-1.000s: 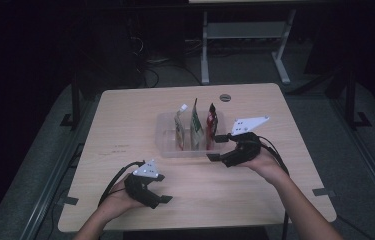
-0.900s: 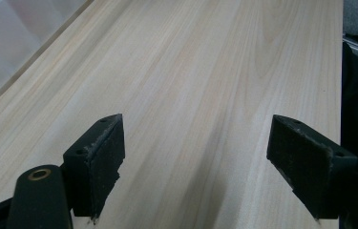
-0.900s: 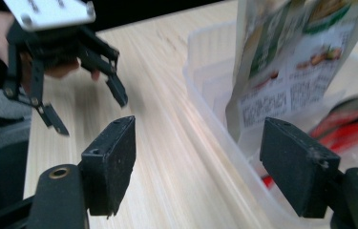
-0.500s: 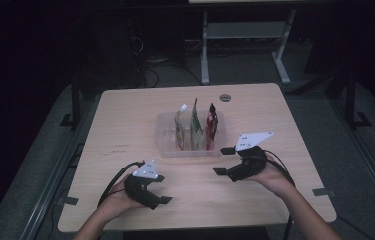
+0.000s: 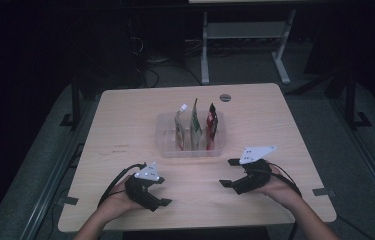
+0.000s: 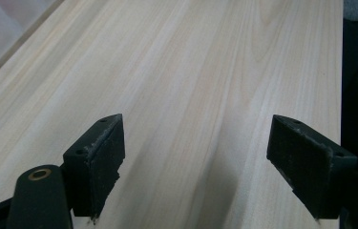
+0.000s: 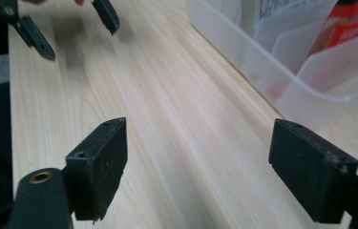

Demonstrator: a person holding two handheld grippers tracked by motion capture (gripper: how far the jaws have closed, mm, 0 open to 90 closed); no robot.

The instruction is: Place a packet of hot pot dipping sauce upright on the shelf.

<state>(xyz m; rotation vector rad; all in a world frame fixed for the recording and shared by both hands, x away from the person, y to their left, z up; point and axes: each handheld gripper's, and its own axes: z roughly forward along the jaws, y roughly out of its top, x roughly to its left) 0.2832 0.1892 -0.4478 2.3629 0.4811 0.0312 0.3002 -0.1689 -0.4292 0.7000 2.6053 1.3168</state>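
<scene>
My right gripper (image 5: 231, 173) has just been opening and holds nothing, low near the table's (image 5: 125, 120) front edge. My left gripper (image 5: 167, 192) gapes empty, front-left. The clear bin (image 5: 167, 145) with upright pouches (image 5: 195, 127) sits mid-table, just beyond the right gripper.

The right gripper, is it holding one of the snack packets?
No, the right gripper has its jaws wide apart with only bare table between them, and the packets stand in the clear bin.
</scene>
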